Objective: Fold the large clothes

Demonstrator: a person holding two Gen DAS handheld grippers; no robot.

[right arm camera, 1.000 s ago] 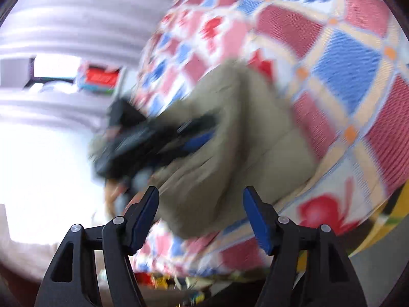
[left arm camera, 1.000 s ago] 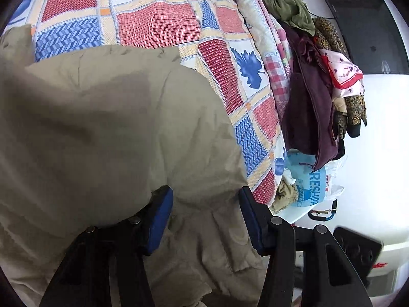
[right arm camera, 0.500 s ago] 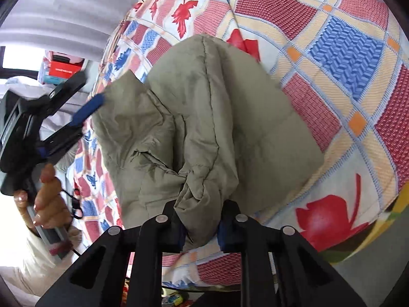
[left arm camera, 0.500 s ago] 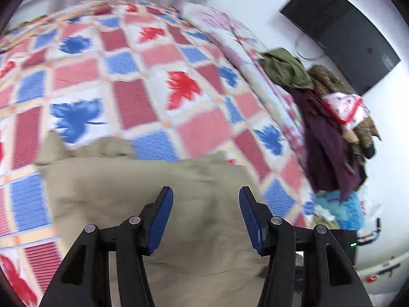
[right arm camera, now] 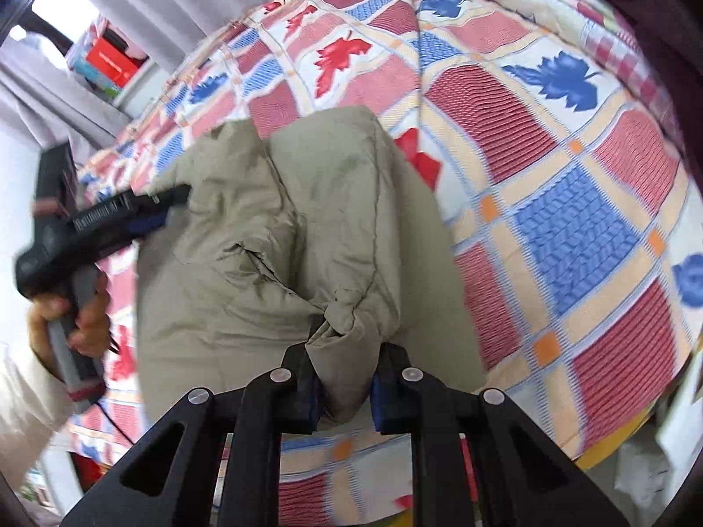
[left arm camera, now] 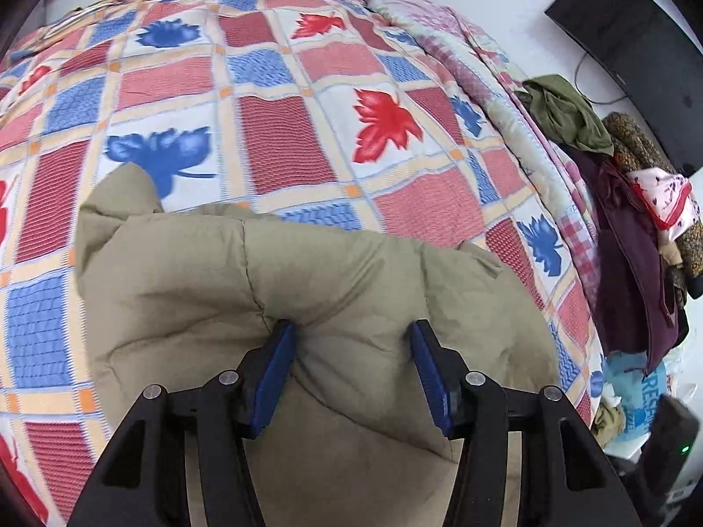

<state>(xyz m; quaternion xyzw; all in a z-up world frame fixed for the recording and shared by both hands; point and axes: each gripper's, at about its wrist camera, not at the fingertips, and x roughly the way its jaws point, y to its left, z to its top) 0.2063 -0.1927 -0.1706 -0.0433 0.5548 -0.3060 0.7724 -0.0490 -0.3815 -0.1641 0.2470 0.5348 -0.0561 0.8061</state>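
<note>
Two grippers on one garment. Your right gripper [right arm camera: 343,384] is clamped on a bunched fold of the khaki padded jacket [right arm camera: 281,237], pads squeezing the fabric between them, near the bed's front edge. Your left gripper [left arm camera: 349,373] sits w/ its jaws parted about halfway; the tips dent the jacket's surface, fabric bulges between the blue pads [left arm camera: 274,377], but can't tell if they're really pinching it. From the right wrist view, that left gripper reaches the jacket's far-left side, w/ your hand [right arm camera: 72,316] around its handle.

Jacket lies in a puffy heap on the bed's quilt [left arm camera: 272,131], a red/blue checked cover w/ leaf prints.

Containers: only a light blue plastic bag [left arm camera: 637,399] at the bed's right corner, printed lettering partly readable; what's inside is hidden. Above it, along the bed's right edge, a loose pile of clothes [left arm camera: 632,228]: olive, dark maroon, pink floral, brown patterned pieces, in no bin or basket. Dark screen [left arm camera: 637,44] on the wall behind.
</note>
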